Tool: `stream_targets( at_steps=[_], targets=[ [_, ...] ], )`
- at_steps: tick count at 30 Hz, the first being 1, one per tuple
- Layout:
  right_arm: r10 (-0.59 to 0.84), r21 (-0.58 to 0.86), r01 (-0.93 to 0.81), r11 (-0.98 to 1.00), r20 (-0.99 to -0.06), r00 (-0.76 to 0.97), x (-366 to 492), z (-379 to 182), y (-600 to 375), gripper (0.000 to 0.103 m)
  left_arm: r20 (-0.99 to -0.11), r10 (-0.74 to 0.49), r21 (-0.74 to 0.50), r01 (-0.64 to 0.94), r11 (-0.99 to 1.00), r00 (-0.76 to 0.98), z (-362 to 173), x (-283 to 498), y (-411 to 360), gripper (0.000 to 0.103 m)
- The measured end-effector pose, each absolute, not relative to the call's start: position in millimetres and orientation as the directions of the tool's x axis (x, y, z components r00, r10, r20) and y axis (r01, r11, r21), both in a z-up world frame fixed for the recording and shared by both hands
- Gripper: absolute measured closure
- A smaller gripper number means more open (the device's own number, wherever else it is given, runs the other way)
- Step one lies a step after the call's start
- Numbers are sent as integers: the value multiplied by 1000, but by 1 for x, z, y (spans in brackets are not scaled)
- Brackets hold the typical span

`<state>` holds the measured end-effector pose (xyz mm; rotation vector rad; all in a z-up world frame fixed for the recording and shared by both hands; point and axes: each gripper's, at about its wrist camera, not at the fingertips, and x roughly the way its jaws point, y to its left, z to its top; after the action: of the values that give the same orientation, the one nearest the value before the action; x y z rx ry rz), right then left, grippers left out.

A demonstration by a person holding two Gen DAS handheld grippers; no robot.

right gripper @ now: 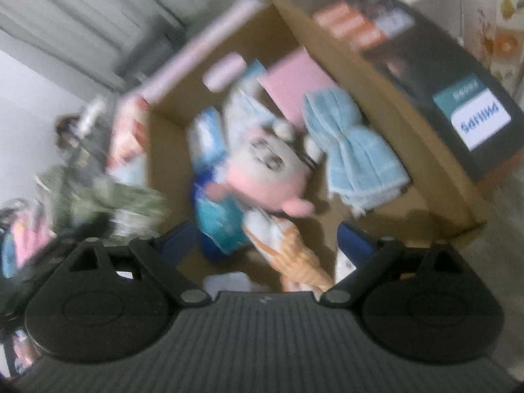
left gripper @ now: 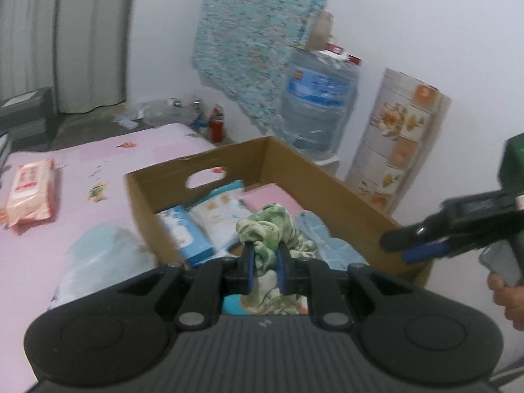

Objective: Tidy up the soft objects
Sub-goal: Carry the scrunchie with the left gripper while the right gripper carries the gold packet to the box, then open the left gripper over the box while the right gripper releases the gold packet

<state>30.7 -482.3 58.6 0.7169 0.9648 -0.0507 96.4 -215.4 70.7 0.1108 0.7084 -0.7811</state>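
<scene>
My left gripper (left gripper: 265, 250) is shut on a crumpled green-and-white patterned cloth (left gripper: 271, 229), held over the near end of an open cardboard box (left gripper: 157, 183). The box holds blue and white packets (left gripper: 186, 232), a pink flat item (left gripper: 271, 198) and a light blue cloth (left gripper: 330, 239). My right gripper (right gripper: 267, 245) stands open above the box with nothing between its blue fingers (right gripper: 357, 245). Below it lie a pink-and-white plush toy (right gripper: 265, 167), an orange-striped cloth (right gripper: 294, 255) and the light blue cloth (right gripper: 353, 150). The right wrist view is blurred. The right gripper (left gripper: 402, 247) also shows at the box's right side.
The box sits on a bed with a pink sheet (left gripper: 82, 163). A wipes packet (left gripper: 31, 193) and a pale blue cloth (left gripper: 98, 255) lie on the sheet to the left. Behind the box stand a water jug (left gripper: 317, 108), a floral roll (left gripper: 399, 137) and a red bottle (left gripper: 216, 124).
</scene>
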Motion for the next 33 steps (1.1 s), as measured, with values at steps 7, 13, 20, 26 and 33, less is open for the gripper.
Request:
stream_targets(
  at_steps=[7, 13, 20, 26, 33],
  targets=[
    [125, 591, 331, 736, -599, 791, -52, 82, -497, 9, -644, -655, -177, 756, 630, 395, 68, 87, -269, 88],
    [21, 619, 385, 685, -545, 838, -101, 73, -513, 9, -651, -707, -244, 805, 541, 278, 69, 82, -324, 87],
    [-4, 669, 425, 610, -534, 846, -128, 44, -521, 9, -714, -666, -261, 800, 540, 217, 38, 81, -361, 50],
    [-43, 667, 455, 589, -537, 843, -136, 22, -517, 8, -709, -652, -249, 770, 587, 269, 42, 78, -324, 28],
    [-101, 562, 444, 698, -537, 837, -121, 30, -490, 1, -668, -626, -178, 731, 659, 402, 74, 65, -258, 6]
  ],
)
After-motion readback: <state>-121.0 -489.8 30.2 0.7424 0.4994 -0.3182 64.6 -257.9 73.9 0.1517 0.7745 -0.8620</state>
